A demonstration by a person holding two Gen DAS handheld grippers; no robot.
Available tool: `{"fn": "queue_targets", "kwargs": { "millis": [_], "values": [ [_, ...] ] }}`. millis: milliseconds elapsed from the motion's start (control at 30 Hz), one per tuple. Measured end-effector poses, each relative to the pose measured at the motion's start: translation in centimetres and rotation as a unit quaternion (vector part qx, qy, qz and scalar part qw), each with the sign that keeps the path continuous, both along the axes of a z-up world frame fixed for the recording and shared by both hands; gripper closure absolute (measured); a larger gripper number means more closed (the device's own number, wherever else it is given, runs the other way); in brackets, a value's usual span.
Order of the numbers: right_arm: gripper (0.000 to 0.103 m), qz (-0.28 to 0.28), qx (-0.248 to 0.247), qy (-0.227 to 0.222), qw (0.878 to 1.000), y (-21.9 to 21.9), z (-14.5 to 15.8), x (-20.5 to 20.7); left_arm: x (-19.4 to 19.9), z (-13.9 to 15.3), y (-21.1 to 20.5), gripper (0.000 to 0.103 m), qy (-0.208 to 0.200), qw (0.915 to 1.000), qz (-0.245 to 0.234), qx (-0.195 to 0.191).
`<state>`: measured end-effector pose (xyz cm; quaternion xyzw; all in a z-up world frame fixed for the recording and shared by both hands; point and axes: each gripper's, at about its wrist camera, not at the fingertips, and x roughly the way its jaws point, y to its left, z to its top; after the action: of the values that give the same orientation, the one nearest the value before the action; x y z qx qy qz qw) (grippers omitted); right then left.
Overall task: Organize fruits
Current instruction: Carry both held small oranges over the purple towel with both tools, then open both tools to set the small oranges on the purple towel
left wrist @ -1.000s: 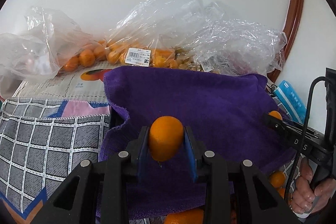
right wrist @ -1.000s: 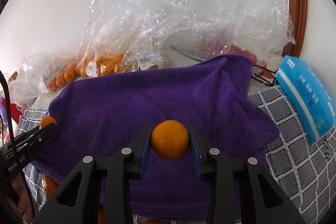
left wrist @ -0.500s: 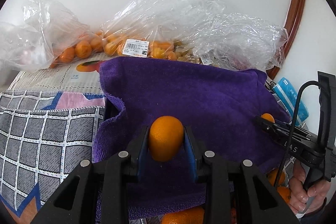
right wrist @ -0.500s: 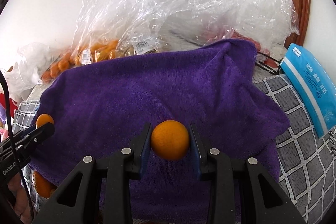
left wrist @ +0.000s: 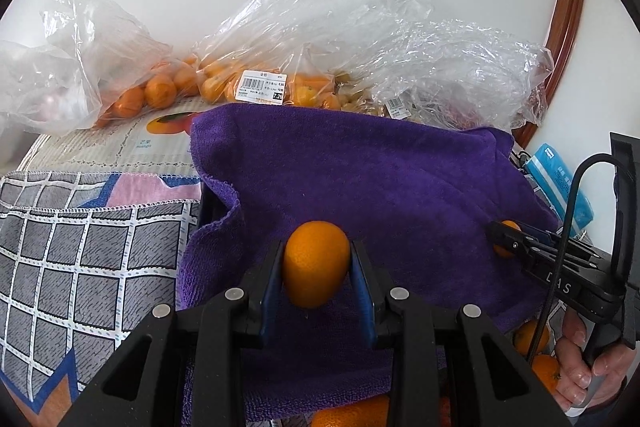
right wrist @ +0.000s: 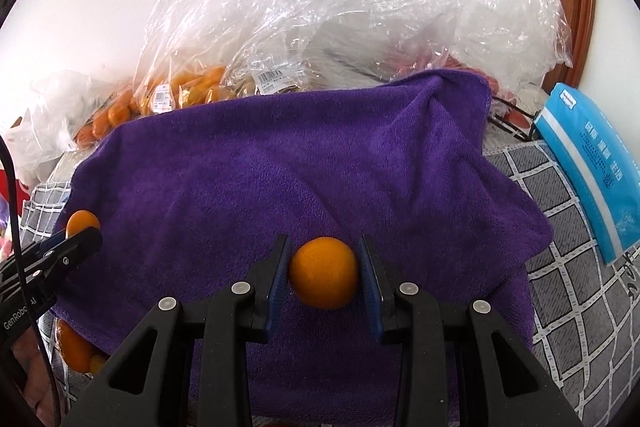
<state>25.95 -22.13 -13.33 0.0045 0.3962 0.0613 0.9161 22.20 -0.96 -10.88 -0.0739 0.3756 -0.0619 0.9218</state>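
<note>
My left gripper (left wrist: 316, 251) is shut on an orange (left wrist: 316, 267), held just above a purple towel (left wrist: 380, 179). A second, rounder orange (right wrist: 323, 273) is clamped in my right gripper (right wrist: 323, 255) over the same towel (right wrist: 280, 167). Each wrist view also shows the other tool from the side. The right gripper (left wrist: 505, 239) comes in from the right with its orange (left wrist: 511, 226). The left gripper (right wrist: 80, 237) enters from the left, its orange (right wrist: 82, 221) peeking above the tips. The towel drapes over something dark that it mostly hides.
Clear plastic bags of oranges (left wrist: 160, 91) and a labelled bag (left wrist: 280, 67) line the wall behind the towel. A blue packet (right wrist: 592, 167) lies to the right on the checked cloth (left wrist: 80, 267). Loose oranges (left wrist: 532, 339) sit below the towel's near edge, by a hand (left wrist: 580, 367).
Both oranges stay clamped. The right wrist view has drifted slightly, so the towel fills a little more of it; the left hardly differs.
</note>
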Motion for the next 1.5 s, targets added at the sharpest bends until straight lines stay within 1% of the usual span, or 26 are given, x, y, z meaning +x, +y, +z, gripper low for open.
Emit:
{"fn": "queue_targets", "kwargs": {
  "millis": [67, 133, 167, 200, 233, 467, 600, 733, 833, 967, 1033, 1167, 1267, 1367, 1500],
  "values": [
    [0.068, 0.0, -0.001, 0.0, 1.0, 0.0, 0.1, -0.1, 0.0, 0.0, 0.1, 0.069, 0.0, 1.0, -0.003, -0.006],
    [0.066, -0.001, 0.002, -0.002, 1.0, -0.1, 0.3, -0.2, -0.1, 0.1, 0.1, 0.057, -0.002, 0.9999, -0.004, -0.013],
    [0.062, -0.001, 0.007, -0.006, 1.0, -0.2, 0.5, -0.3, -0.1, 0.1, 0.2, 0.056, -0.003, 0.9999, -0.003, -0.016],
    [0.057, -0.002, 0.01, -0.009, 1.0, -0.3, 0.8, -0.4, -0.2, 0.2, 0.2, 0.056, -0.005, 0.9998, -0.004, -0.018],
    [0.056, -0.004, 0.012, -0.013, 1.0, -0.4, 1.0, -0.6, -0.3, 0.3, 0.2, 0.056, -0.009, 0.9998, -0.005, -0.02],
    [0.055, -0.011, 0.002, -0.056, 0.998, -0.4, 2.5, -1.9, -1.3, 1.1, 0.1, 0.056, -0.043, 0.9987, -0.005, -0.025],
    [0.055, -0.015, 0.006, -0.067, 0.998, -0.7, 2.9, -2.4, -1.6, 1.4, 0.0, 0.056, -0.058, 0.9981, 0.002, -0.019],
    [0.055, -0.019, -0.009, -0.084, 0.996, -0.7, 3.4, -2.8, -1.9, 1.8, -0.2, 0.056, -0.071, 0.9973, 0.001, -0.014],
    [0.055, -0.016, -0.014, -0.087, 0.996, -0.4, 3.6, -3.0, -2.2, 2.1, -0.2, 0.056, -0.086, 0.9962, -0.001, -0.015],
    [0.055, -0.011, -0.015, -0.083, 0.996, 0.0, 3.8, -3.1, -2.2, 2.3, -0.1, 0.056, -0.09, 0.9958, 0.006, -0.015],
    [0.055, -0.008, -0.004, -0.091, 0.996, 0.0, 4.2, -3.5, -2.4, 2.5, 0.1, 0.056, -0.095, 0.9952, 0.021, -0.009],
    [0.055, -0.008, 0.004, -0.107, 0.994, 0.3, 5.0, -4.2, -2.7, 2.9, 0.6, 0.056, -0.104, 0.9941, 0.024, -0.017],
    [0.056, 0.003, 0.019, -0.102, 0.995, 0.5, 5.6, -4.5, -2.9, 3.3, 0.7, 0.056, -0.109, 0.9935, 0.026, -0.019],
    [0.055, 0.015, 0.041, -0.098, 0.994, 0.6, 6.4, -5.2, -3.0, 3.6, 0.6, 0.056, -0.112, 0.9933, 0.028, -0.008],
    [0.055, 0.01, 0.039, -0.098, 0.994, 0.4, 7.3, -7.1, -3.5, 4.8, 0.5, 0.056, -0.116, 0.993, 0.023, -0.008]
  ]
}}
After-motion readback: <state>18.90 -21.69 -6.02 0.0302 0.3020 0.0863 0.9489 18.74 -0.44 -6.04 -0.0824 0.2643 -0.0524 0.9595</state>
